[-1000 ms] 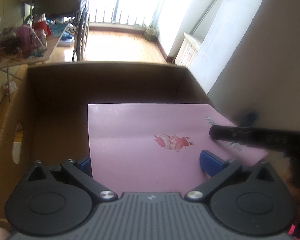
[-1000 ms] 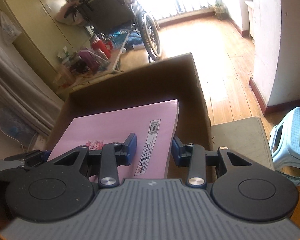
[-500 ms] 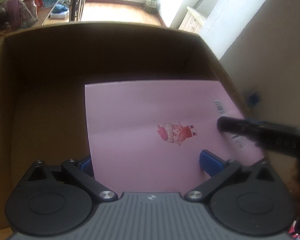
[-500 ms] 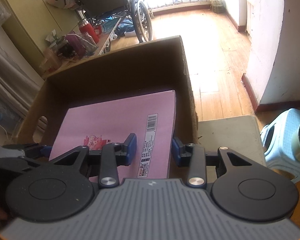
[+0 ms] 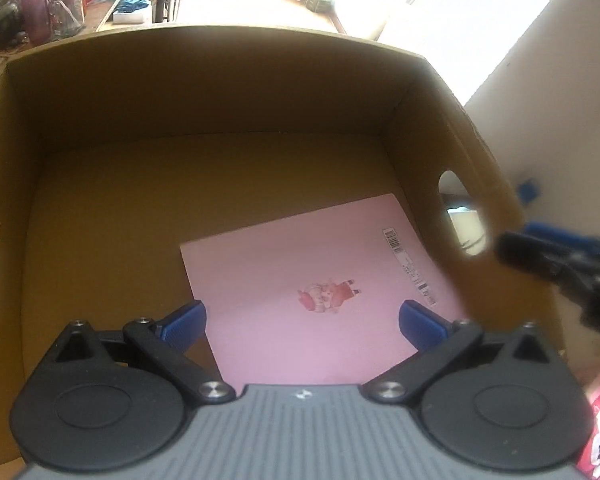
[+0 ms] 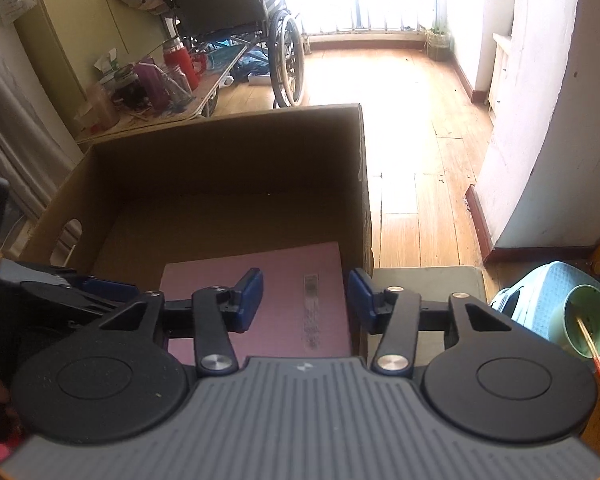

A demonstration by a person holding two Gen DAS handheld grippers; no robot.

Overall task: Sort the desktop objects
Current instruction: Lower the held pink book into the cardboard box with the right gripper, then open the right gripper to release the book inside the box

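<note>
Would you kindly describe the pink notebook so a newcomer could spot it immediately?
Find the open cardboard box. On its floor, in the near right corner, lies the pink notebook: flat, with a small cartoon figure and a barcode strip, the only thing visible inside.

Matt brown cardboard box (image 5: 220, 92) holds a smooth pink paper-covered notebook (image 5: 300, 264); floor (image 6: 420, 120) glossy wood.

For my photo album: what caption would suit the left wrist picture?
Open left tongs poised above a pink booklet lying in the cardboard box.
</note>
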